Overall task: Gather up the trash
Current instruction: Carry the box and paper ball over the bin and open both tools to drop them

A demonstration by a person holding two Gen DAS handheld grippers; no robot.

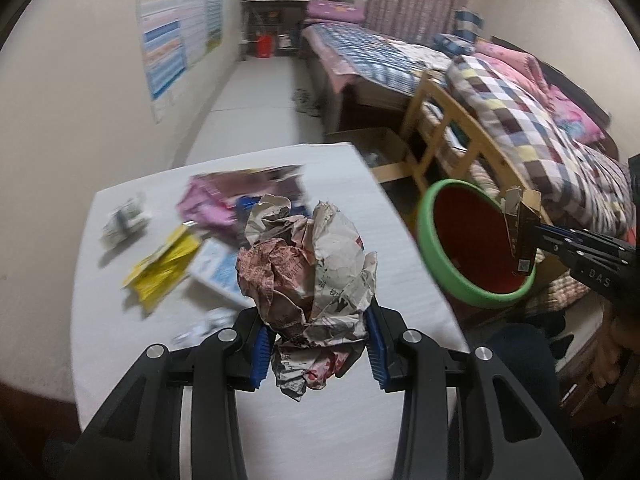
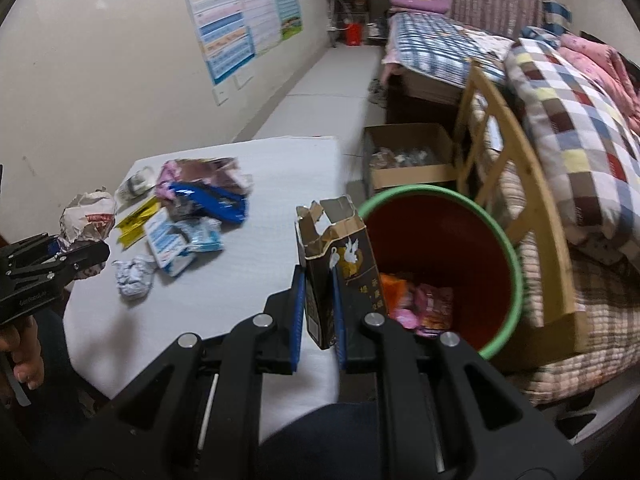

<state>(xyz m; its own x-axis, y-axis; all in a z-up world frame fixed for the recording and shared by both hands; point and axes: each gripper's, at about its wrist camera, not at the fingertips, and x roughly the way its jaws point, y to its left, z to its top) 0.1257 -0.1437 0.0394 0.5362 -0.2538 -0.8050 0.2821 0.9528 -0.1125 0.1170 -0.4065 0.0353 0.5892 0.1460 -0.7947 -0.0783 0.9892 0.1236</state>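
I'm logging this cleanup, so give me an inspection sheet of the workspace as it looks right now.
Surface: white table, partly littered.
Job's things: crumpled newspaper ball; torn dark carton; red bin with green rim beside the table, wrappers inside.
Clutter: yellow packet, blue wrapper, small paper wad, other packets.
Grippers: left gripper shut on the newspaper ball; right gripper shut on the carton near the bin.
Cables: nothing seen.
Surroundings: cardboard box on the floor, wooden chair, bed with checked quilt, wall poster.
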